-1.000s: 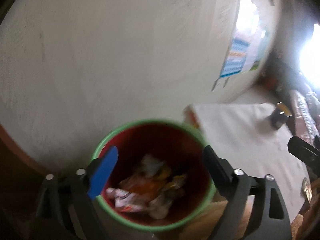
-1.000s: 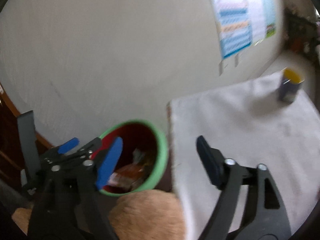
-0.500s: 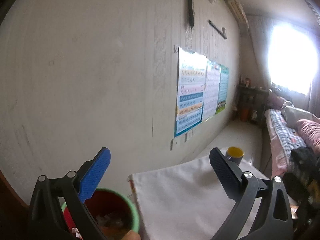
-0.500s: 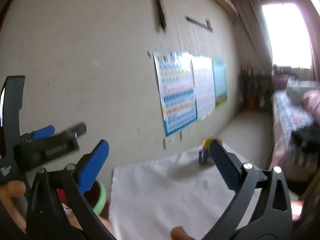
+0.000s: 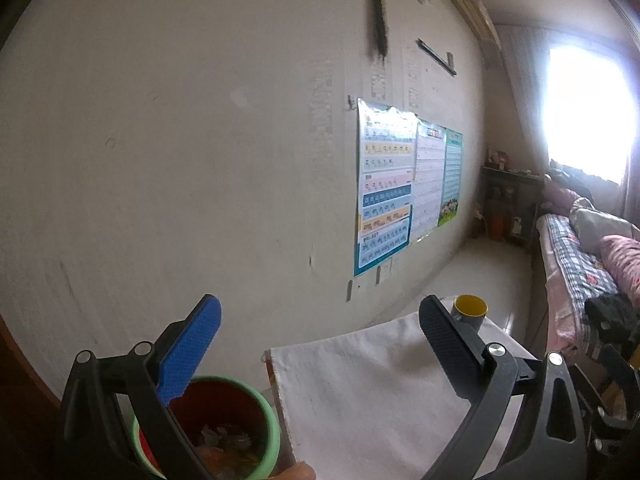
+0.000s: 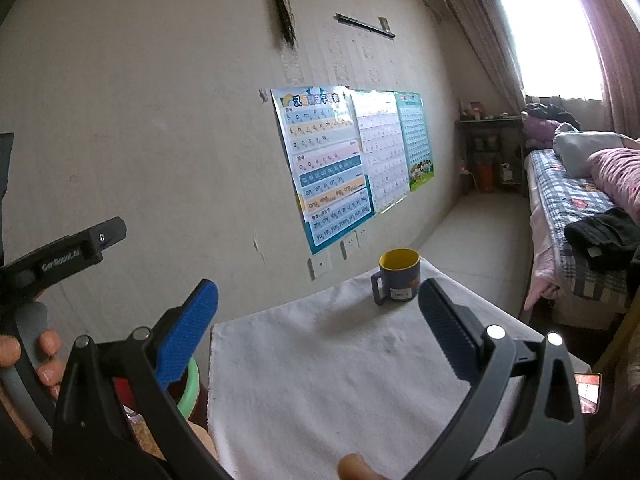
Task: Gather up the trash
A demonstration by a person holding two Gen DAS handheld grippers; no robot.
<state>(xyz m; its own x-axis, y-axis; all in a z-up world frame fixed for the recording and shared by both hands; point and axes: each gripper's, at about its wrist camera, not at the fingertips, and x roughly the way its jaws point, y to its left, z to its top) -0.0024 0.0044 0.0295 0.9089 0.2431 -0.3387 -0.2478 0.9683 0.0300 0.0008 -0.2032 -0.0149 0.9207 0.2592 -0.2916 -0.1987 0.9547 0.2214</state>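
The trash bin (image 5: 269, 420), red inside with a green rim, stands low at the left beside the table and holds crumpled wrappers (image 5: 224, 440). My left gripper (image 5: 319, 307) hovers above it, open, with only the wall and table edge between its fingers. My right gripper (image 6: 317, 290) is open too, raised over the white-clothed table (image 6: 320, 380) with nothing between its fingers. In the right wrist view the bin's green rim (image 6: 192, 384) peeks out behind the blue finger. The left gripper's black body (image 6: 72, 256) shows at the far left, held by a hand (image 6: 44, 360).
A dark mug with a yellow inside (image 6: 398, 276) stands at the table's far end, also in the left wrist view (image 5: 470, 312). Posters (image 6: 328, 168) hang on the wall behind. A bed (image 6: 572, 208) runs along the right, and a phone (image 6: 588, 392) lies at the table's right edge.
Both views have swung up from the bin to the wall and table, so the bin now sits at the bottom left. Both grippers' jaws stand a little wider. Little differs over the last half second.
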